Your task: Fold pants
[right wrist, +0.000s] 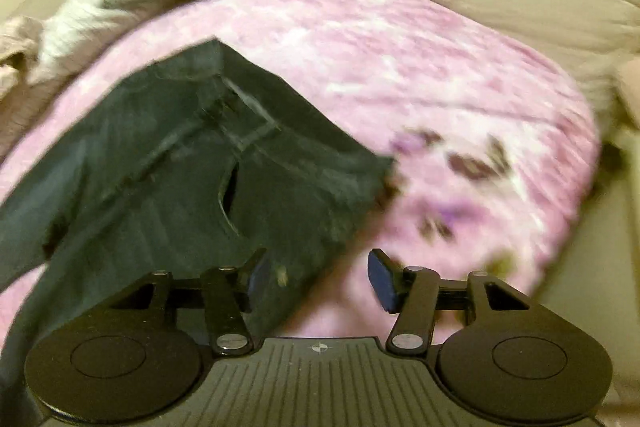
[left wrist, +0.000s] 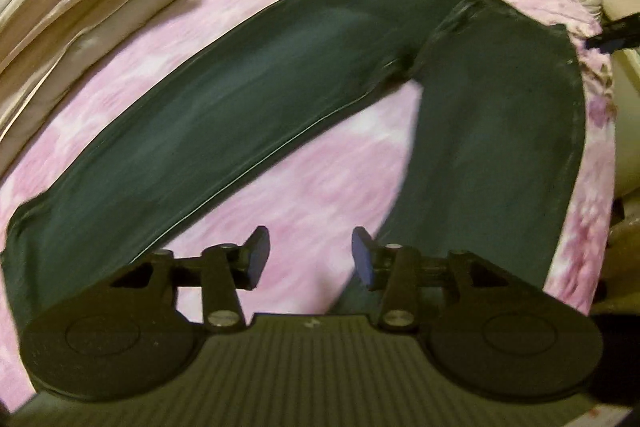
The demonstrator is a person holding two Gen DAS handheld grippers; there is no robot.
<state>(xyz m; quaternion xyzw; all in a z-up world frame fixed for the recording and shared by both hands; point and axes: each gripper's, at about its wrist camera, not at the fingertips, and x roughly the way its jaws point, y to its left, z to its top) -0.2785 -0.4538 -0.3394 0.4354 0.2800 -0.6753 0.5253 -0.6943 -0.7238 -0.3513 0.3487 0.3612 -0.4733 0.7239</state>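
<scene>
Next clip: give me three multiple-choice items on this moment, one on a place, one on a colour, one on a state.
1. The pants lie on:
A. a pink blanket
B. a wooden floor
C. a glass table

2. The pants' colour is:
A. white
B. red
C. dark grey-black

3. The pants' legs are:
A. rolled up
B. spread apart in a V
C. stacked on each other

Key: 1 A, the pink blanket shows all around them; 2 C, dark in both views; 3 B, pink shows between the legs above the open, empty left claw.
</scene>
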